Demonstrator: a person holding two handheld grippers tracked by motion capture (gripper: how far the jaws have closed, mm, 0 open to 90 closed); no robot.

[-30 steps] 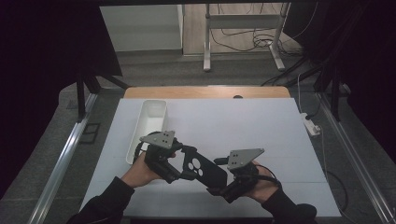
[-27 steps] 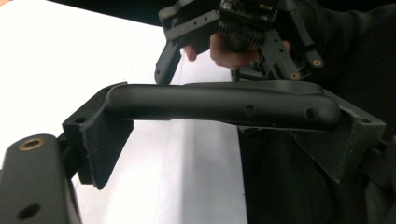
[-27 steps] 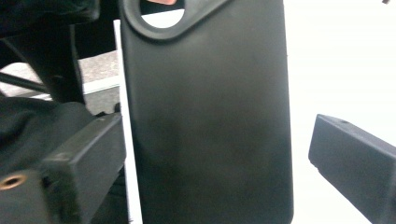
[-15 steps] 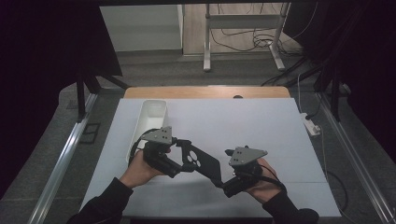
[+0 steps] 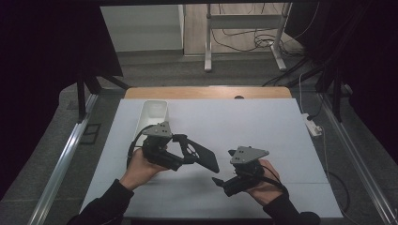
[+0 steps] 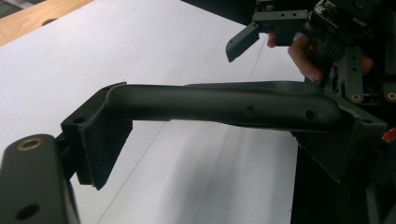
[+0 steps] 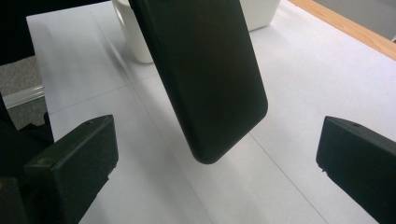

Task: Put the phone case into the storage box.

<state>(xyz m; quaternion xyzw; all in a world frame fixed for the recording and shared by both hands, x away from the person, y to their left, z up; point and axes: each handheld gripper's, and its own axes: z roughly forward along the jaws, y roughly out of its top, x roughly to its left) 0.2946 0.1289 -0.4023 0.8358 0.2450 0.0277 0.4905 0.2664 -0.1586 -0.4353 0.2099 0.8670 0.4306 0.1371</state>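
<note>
A flat black phone case (image 5: 202,157) with round-cornered ends hangs above the white tabletop, and my left gripper (image 5: 182,151) is shut on its left end. In the left gripper view the case's thin edge (image 6: 224,100) spans from one pad (image 6: 100,147) to the other jaw. My right gripper (image 5: 219,182) sits a little to the right and nearer the front, open, apart from the case. The right gripper view has the case's free end (image 7: 205,79) hanging between and beyond my right gripper (image 7: 217,154), whose wide-spread jaws touch nothing.
A white oblong bin (image 5: 153,115) stands at the back left of the white mat (image 5: 263,126), just behind the left hand. The wooden table edge (image 5: 206,92) runs along the far side. A power strip (image 5: 312,125) lies off the right edge.
My right gripper has let go of the case's right end and drawn back toward the front. The left gripper keeps hold of the case.
</note>
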